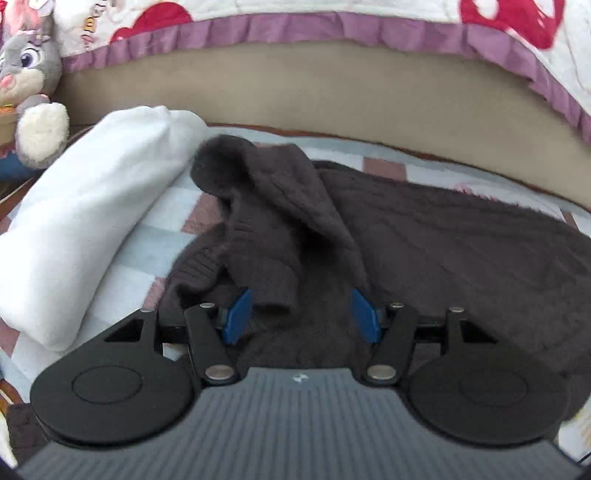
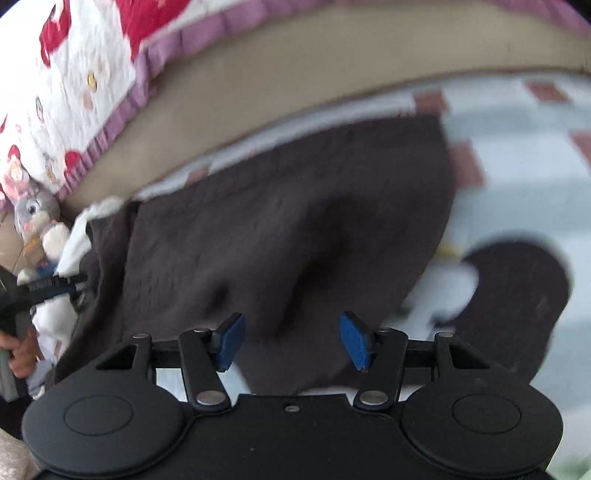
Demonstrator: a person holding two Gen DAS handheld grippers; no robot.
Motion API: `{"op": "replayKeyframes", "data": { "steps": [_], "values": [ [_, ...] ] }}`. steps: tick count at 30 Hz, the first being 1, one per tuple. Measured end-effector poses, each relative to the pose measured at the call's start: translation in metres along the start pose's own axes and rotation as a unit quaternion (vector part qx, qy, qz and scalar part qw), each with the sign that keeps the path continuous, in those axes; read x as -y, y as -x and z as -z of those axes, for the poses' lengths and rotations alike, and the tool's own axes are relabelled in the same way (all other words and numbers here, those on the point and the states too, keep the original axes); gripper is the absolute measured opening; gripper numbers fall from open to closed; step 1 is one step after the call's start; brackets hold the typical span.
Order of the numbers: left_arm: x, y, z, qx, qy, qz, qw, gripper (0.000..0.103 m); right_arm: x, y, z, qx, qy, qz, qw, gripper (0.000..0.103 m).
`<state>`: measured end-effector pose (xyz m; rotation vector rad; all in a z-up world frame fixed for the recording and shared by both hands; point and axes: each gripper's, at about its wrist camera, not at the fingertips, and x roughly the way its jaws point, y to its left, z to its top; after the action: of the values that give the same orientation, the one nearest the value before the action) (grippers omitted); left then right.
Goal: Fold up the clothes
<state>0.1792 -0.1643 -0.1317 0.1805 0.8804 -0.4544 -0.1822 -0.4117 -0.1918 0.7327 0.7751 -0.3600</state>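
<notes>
A dark brown knit sweater [image 1: 461, 251] lies spread on a checked bedsheet [image 1: 147, 243]. One sleeve [image 1: 266, 206] is thrown back over its body in a loose heap, with the ribbed cuff hanging down between the blue pads of my left gripper [image 1: 302, 315]. That gripper is open and low over the sweater's near edge. In the blurred right wrist view the sweater [image 2: 295, 221] fills the middle. My right gripper [image 2: 293, 341] is open just above its near hem, nothing pinched. The left gripper [image 2: 48, 286] and a hand [image 2: 18, 354] show at the far left.
A white folded cloth [image 1: 85, 221] lies along the left of the sheet. A grey plush rabbit [image 1: 29, 74] sits behind it. A beige padded edge [image 1: 332, 92] and a red-patterned quilt with a purple frill [image 1: 332, 33] bound the far side. A dark rounded shape [image 2: 517, 306] lies at right, blurred.
</notes>
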Motion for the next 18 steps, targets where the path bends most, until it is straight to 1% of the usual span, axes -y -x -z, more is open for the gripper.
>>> {"op": "replayKeyframes", "data": {
  "steps": [2,3,5,6,8,10,13,14,15,16,17,18],
  "values": [
    [0.002,-0.002,0.007,-0.010,-0.008,0.005,0.9999,0.060,-0.009,-0.011,0.013,-0.012,-0.002,0.039,0.999,0.063],
    [0.003,-0.003,0.011,-0.015,-0.012,0.007,0.9998,0.060,-0.012,-0.013,0.017,-0.022,0.002,0.047,0.999,0.063],
    [0.006,-0.004,0.017,-0.028,-0.021,0.009,0.9994,0.063,-0.015,-0.013,0.023,-0.036,0.012,0.048,0.998,0.063],
    [0.008,-0.005,0.019,-0.038,-0.027,0.003,0.9989,0.064,-0.015,-0.011,0.025,-0.036,0.014,0.048,0.998,0.063],
    [0.012,-0.007,0.023,-0.058,-0.037,-0.010,0.9975,0.064,-0.013,-0.011,0.027,-0.041,0.007,0.052,0.998,0.063],
    [0.009,-0.008,0.030,-0.074,-0.043,-0.006,0.9963,0.064,-0.015,-0.013,0.027,-0.039,0.007,0.057,0.998,0.063],
    [-0.002,-0.013,0.043,-0.103,-0.035,-0.001,0.9940,0.064,-0.028,-0.019,0.026,-0.028,0.053,0.079,0.995,0.062],
    [-0.006,-0.014,0.047,-0.114,-0.032,-0.001,0.9930,0.064,-0.033,-0.021,0.026,-0.024,0.071,0.086,0.993,0.055],
    [-0.009,-0.014,0.051,-0.121,-0.029,0.000,0.9922,0.064,-0.037,-0.021,0.024,-0.018,0.095,0.099,0.990,0.041],
    [-0.012,-0.013,0.053,-0.123,-0.025,0.003,0.9921,0.064,-0.041,-0.020,0.021,-0.009,0.124,0.114,0.986,0.000],
    [-0.015,-0.009,0.054,-0.121,-0.022,0.004,0.9924,0.064,-0.046,-0.019,0.018,-0.001,0.152,0.129,0.980,0.002],
    [-0.018,-0.005,0.053,-0.118,-0.018,0.001,0.9928,0.064,-0.048,-0.012,0.014,0.017,0.168,0.148,0.974,0.002]
  ]
}}
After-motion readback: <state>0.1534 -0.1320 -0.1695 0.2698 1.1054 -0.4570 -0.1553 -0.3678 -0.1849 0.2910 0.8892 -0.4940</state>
